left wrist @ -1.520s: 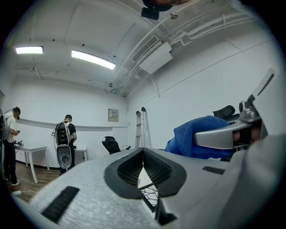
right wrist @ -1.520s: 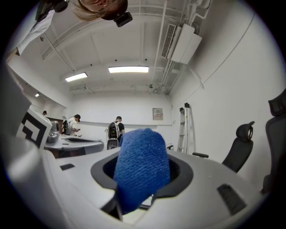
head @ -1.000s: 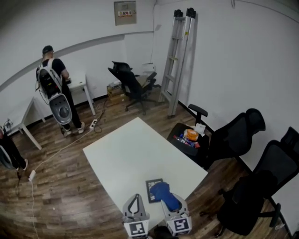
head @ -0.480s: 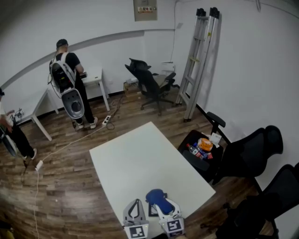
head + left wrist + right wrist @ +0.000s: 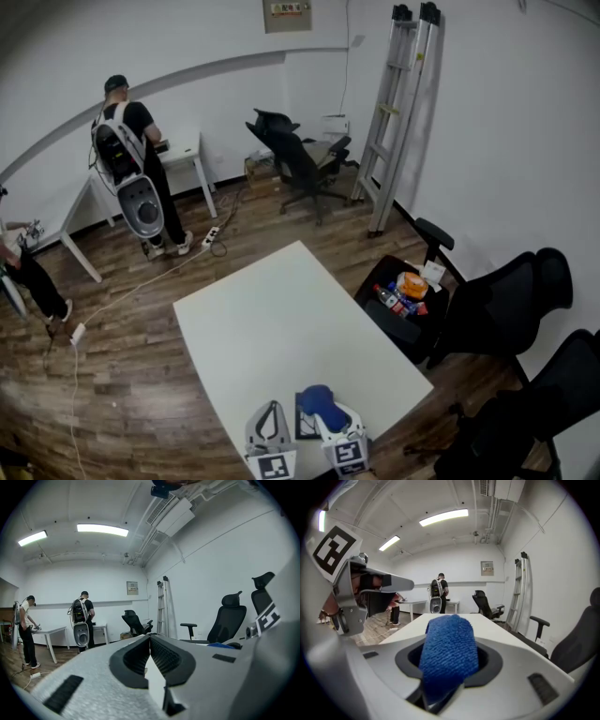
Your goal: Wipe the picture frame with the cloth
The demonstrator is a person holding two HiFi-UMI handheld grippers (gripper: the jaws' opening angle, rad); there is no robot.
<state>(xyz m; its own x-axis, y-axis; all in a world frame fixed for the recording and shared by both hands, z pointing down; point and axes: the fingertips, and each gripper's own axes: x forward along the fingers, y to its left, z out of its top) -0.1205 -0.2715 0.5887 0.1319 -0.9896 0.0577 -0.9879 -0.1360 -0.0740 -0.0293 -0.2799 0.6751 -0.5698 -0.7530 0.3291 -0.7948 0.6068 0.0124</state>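
A small dark picture frame [image 5: 303,424] lies flat on the white table [image 5: 281,319] near its front edge. My right gripper [image 5: 325,411] is shut on a blue cloth [image 5: 317,398] that hangs over the frame and hides most of it. In the right gripper view the cloth [image 5: 449,648] bulges out of the closed jaws. Just left of the frame, my left gripper [image 5: 272,407] is shut and empty. Its ribbed pads [image 5: 161,654] meet in the left gripper view.
Right of the table a black chair [image 5: 403,305] holds snack packets, with further office chairs [image 5: 511,291] behind it. A ladder [image 5: 398,112] leans on the back wall. A person with a backpack [image 5: 131,159] stands at a desk, another at the left edge [image 5: 19,277]. Cables [image 5: 103,309] lie on the floor.
The head view has swung, so the room sits differently in frame. The right gripper with the cloth has shifted slightly over the frame. The left gripper stays shut beside it.
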